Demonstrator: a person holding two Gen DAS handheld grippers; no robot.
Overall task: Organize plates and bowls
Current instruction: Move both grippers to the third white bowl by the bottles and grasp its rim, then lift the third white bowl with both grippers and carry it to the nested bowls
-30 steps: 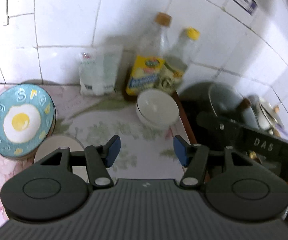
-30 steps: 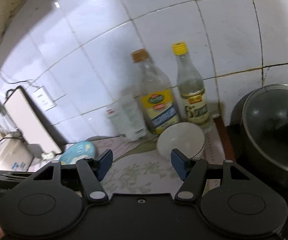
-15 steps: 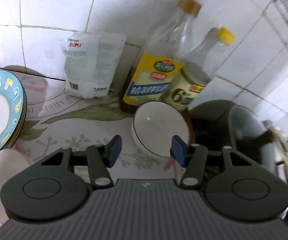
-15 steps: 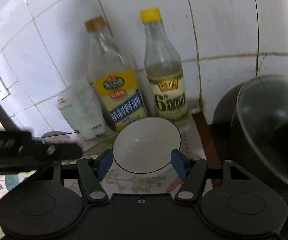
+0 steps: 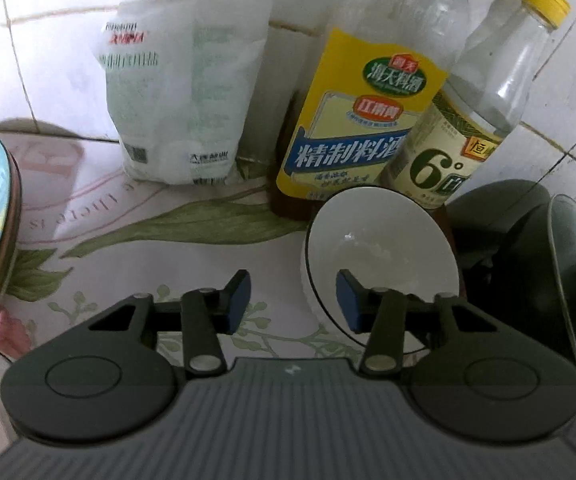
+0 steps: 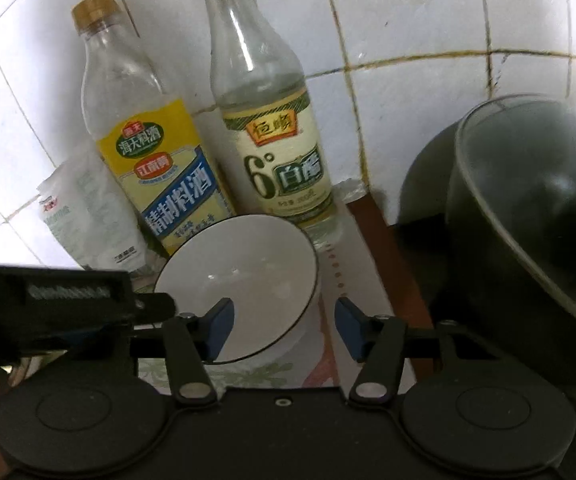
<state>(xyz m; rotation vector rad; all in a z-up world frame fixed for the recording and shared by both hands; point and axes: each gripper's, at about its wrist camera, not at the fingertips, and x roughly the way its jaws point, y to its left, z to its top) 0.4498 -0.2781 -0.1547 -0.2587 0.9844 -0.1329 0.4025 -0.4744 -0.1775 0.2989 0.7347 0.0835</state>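
White tiles are looming closer; both grippers, left (image 5: pixel 292 305) and right (image 6: pixel 284 325), are narrowing, unclamped, straddling the bowl's (image 6: pixel 244 268) rim to lift it.

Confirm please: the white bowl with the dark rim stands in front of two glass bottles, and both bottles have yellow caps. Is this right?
Not quite. Only one glass bottle has a yellow cap; the other glass bottle has a golden-brown cap, as the right wrist view shows. The white bowl with the dark rim does stand in front of both.
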